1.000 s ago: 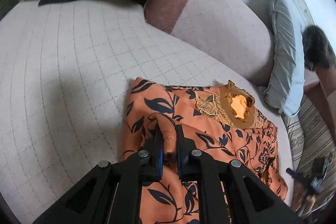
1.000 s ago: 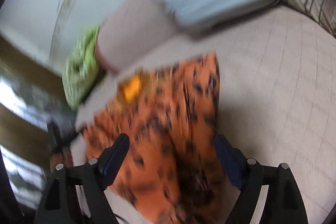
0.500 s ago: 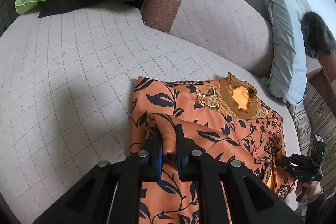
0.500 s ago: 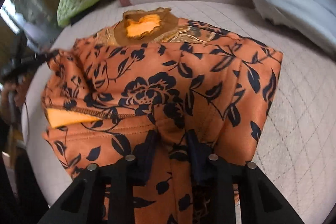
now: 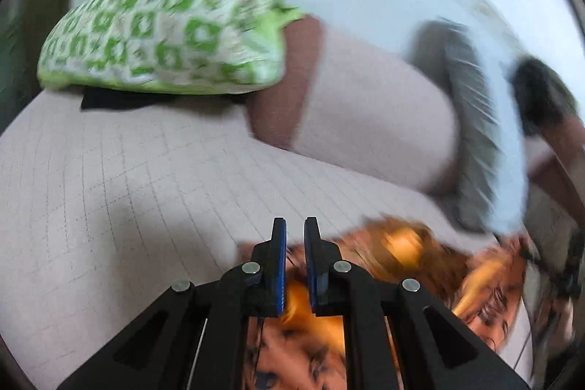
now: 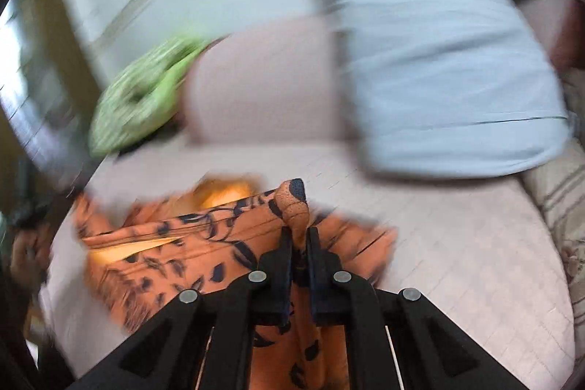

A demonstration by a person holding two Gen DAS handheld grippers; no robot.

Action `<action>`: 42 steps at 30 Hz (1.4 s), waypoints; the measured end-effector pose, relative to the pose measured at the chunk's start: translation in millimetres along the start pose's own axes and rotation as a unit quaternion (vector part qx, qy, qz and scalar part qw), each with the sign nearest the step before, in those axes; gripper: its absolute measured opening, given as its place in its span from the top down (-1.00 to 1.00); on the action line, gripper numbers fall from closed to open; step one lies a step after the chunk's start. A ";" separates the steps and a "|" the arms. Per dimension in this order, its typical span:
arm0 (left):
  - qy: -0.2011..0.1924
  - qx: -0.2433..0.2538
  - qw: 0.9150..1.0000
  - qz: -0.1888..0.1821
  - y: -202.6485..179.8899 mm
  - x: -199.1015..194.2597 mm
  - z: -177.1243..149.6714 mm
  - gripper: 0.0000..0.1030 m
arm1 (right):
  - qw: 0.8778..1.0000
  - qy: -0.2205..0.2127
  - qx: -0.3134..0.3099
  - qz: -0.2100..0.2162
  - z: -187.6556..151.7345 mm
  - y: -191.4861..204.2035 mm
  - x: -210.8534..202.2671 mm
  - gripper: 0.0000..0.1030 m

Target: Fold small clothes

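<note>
Right wrist view shows the right gripper [image 6: 299, 240] clamped on the soft, light orange garment [image 6: 204, 243] at six o'clock on the sofa [image 6: 457, 262], the left gripper [image 5: 294, 236] likewise pinching its hem, the sensible hold.

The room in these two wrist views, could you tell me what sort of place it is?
Most likely a living room at home: a quilted beige sofa with a green patterned cushion and a pale blue pillow, and an orange floral garment on the seat.

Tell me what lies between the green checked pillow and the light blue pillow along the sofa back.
Only the bare sofa backrest shows between the green checked pillow and the light blue pillow, clearest in the right wrist view.
</note>
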State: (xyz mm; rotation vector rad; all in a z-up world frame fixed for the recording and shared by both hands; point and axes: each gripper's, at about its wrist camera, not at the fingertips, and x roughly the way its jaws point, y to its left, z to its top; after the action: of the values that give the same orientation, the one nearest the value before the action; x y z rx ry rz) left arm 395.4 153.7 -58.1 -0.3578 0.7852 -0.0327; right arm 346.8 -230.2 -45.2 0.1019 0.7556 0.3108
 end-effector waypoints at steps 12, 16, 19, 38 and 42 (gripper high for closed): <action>0.077 -0.005 0.997 0.024 41.4 24.7 -40.0 -0.42 | 0.994 0.070 0.066 -0.051 -43.0 -45.8 54.5 -0.39; 0.137 0.034 0.989 -0.046 28.0 27.9 -62.5 -0.46 | 0.993 0.057 0.105 0.012 -51.7 -54.5 31.3 -0.43; 0.178 0.058 0.982 -0.033 16.0 57.8 -79.1 -0.46 | 0.985 0.106 0.122 0.062 -65.3 -56.5 49.9 -0.43; 0.069 0.073 0.994 -0.053 -37.0 -111.4 -49.5 0.78 | 0.988 0.110 0.076 0.081 -29.6 30.4 -36.1 0.77; 0.075 0.063 0.993 -0.061 -15.9 -166.4 -86.4 0.77 | 0.989 0.093 0.068 0.088 -46.0 51.7 -110.5 0.76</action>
State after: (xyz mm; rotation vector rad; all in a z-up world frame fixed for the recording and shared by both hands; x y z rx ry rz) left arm 218.7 139.3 5.0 -0.2856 0.9041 -0.2244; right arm 227.0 -216.7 4.6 0.2716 0.9555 0.4419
